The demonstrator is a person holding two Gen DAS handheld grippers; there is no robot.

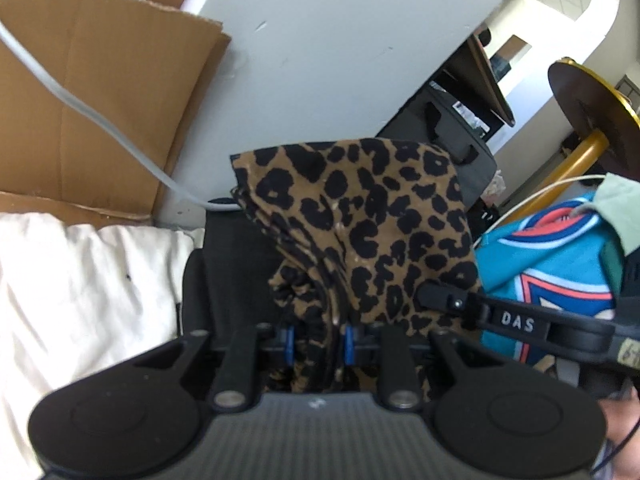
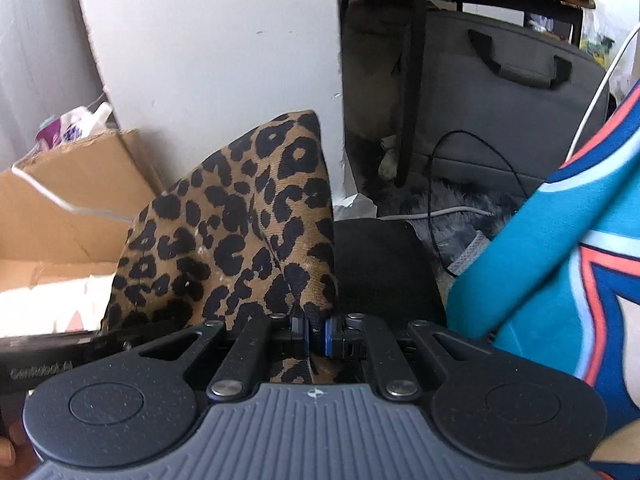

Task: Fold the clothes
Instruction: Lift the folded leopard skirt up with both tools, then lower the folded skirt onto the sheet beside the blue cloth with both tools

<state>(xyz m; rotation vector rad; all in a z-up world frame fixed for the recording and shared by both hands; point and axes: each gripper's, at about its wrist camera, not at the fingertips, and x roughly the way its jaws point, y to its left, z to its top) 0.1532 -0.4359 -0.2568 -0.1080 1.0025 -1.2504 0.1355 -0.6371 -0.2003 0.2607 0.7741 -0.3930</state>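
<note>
In the left wrist view, the left gripper (image 1: pixel 319 340) sits low in the centre of the frame, its blue-edged fingers pinched on a gathered bunch of the leopard-print garment (image 1: pixel 360 216). The cloth rises from the fingers and fills the middle of the picture, hanging in folds. From the right edge the right gripper (image 1: pixel 430 294) reaches in, its black finger lying against the cloth's lower right part; the white letters "DAS" can be read on its arm. Behind it, at right, is a teal shirt (image 1: pixel 552 256) with orange, blue and white graphics. A cardboard box (image 1: pixel 92 100) takes the upper left, a grey cable (image 1: pixel 80 108) crosses it, and white bedding (image 1: pixel 80 288) lies at lower left.

In the right wrist view, the right gripper (image 2: pixel 316 336) is at lower centre, its fingers closed tight on a thin edge of the leopard-print garment (image 2: pixel 240 232), which stands up and leans left of centre. The left gripper's body shows at the lower left edge with faint lettering, too blurred to read. The teal shirt (image 2: pixel 560 240) fills the right side. A grey bag (image 2: pixel 500 112) with black handles sits at upper right.
</note>
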